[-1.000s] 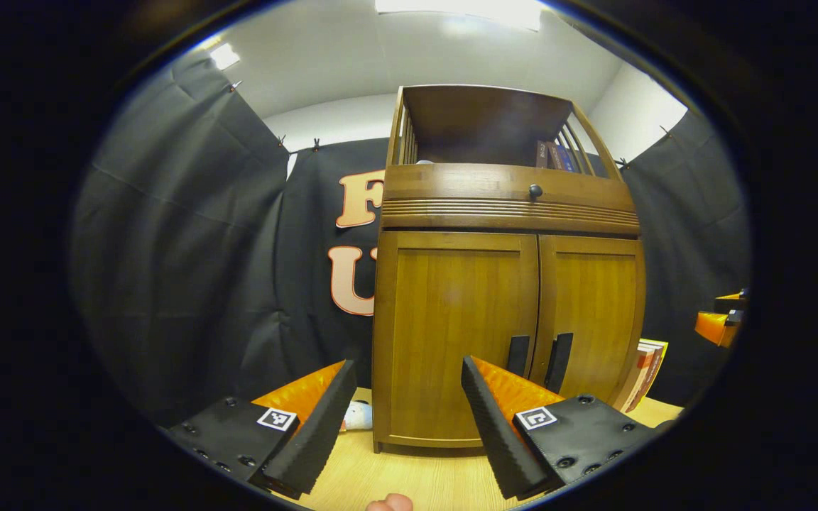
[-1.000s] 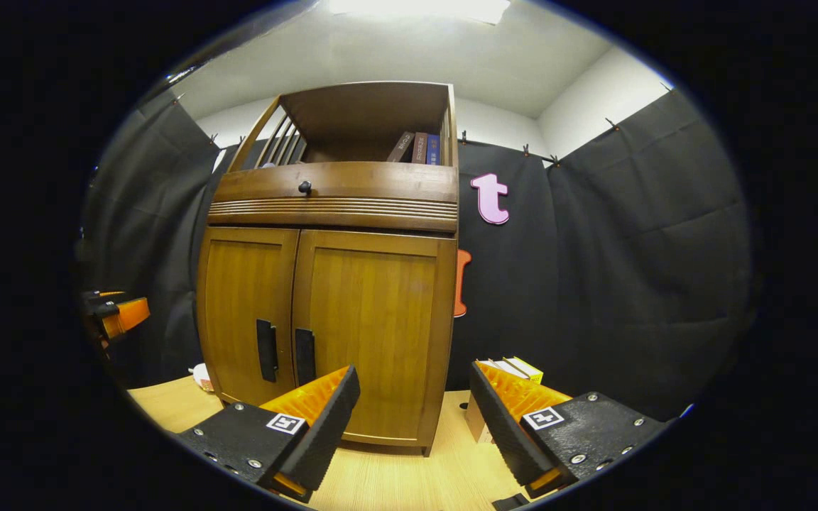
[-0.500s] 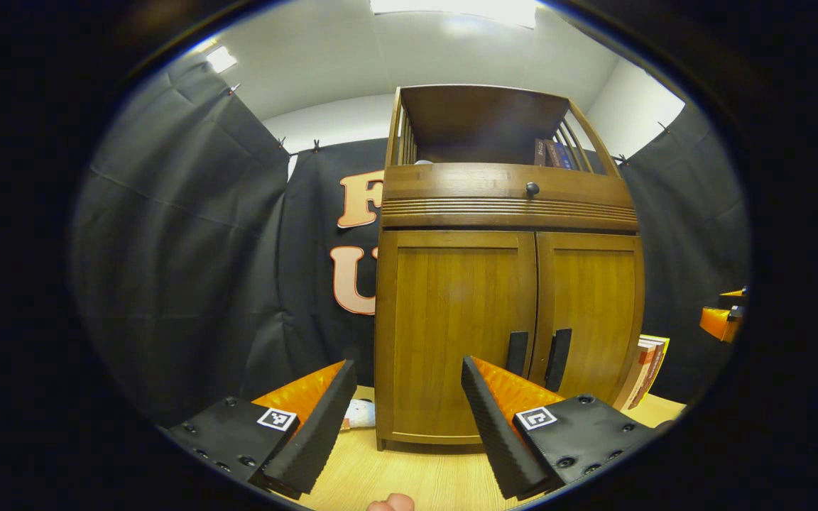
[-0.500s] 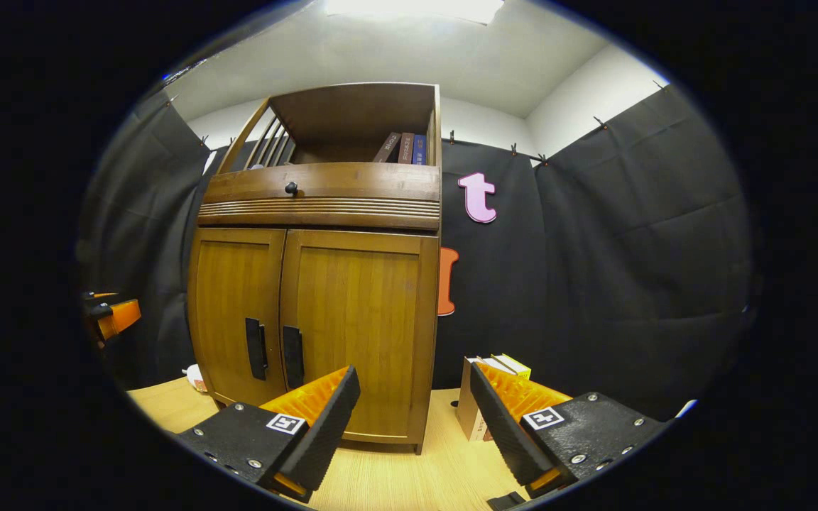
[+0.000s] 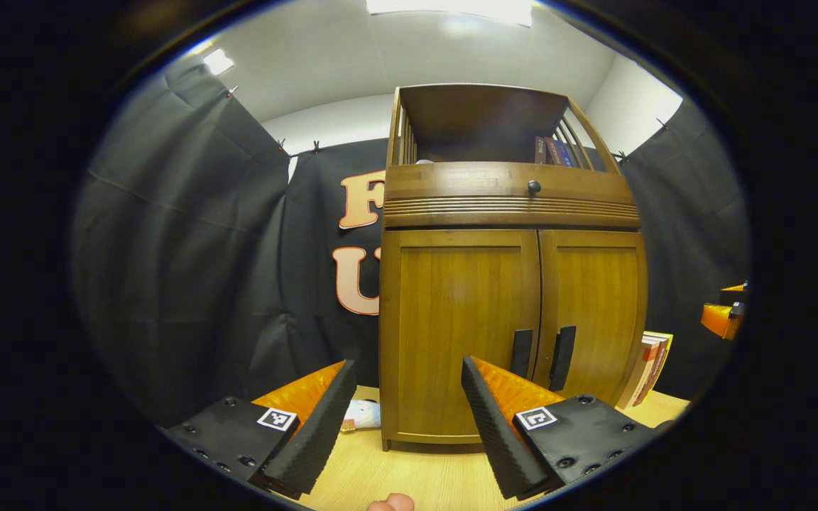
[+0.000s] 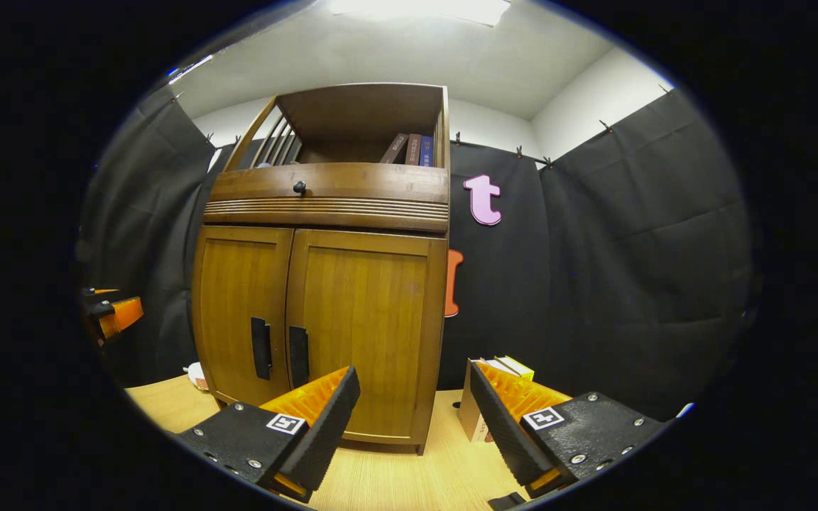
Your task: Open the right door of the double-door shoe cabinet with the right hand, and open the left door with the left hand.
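Since the earlier frames the shoe cabinet (image 5: pixel 512 284) has slid only a little in both views, and both doors stay closed. It is made of brown wood with visible grain, has a ribbed strip under a drawer with a small round knob (image 5: pixel 534 187), and stands on the pale wooden counter (image 5: pixel 423 479). The left door (image 5: pixel 462 333) and the right door (image 6: pixel 366 333) are flat panels with dark, narrow vertical handles (image 6: pixel 298 356) near the middle seam. The left tool (image 5: pixel 403 411) has its ridged fingers apart, holding nothing, in front of the left door. The right tool (image 6: pixel 412 419) is also spread and free, near the cabinet's right edge. In the left gripper view a small white object (image 5: pixel 363 414) lies left of the cabinet. In the right gripper view a cardboard box (image 6: pixel 471 419) stands at its right side.
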